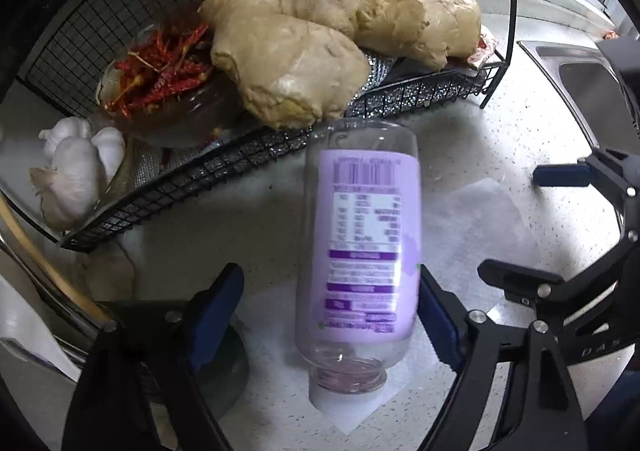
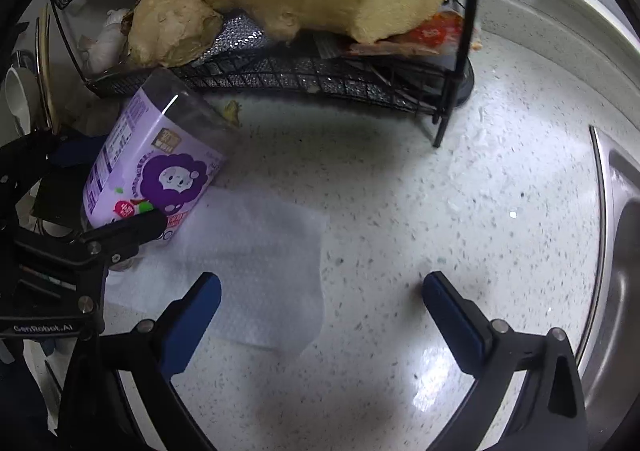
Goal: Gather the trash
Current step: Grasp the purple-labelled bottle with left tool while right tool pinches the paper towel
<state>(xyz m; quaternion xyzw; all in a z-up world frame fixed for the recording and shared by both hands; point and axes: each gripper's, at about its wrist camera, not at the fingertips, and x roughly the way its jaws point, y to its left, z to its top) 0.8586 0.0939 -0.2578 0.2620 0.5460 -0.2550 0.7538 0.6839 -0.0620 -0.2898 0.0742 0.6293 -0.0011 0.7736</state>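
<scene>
home kitchen: speckled stone counter (image 2: 380, 179), steel sink (image 2: 624, 251) at right edge, black wire rack (image 1: 256, 159) upper frame holding ginger (image 1: 288, 67), garlic (image 1: 76, 171), dried chillies (image 1: 160, 67).

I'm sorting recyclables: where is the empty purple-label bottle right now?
The bottle lies on the white paper sheet on the counter, just before the wire rack, between the left gripper's open fingers.

Dim indoor light with heavy fisheye bending and black corners. Soft shadows pool on the speckled counter (image 2: 400, 179); white glare near right; slight blur.
</scene>
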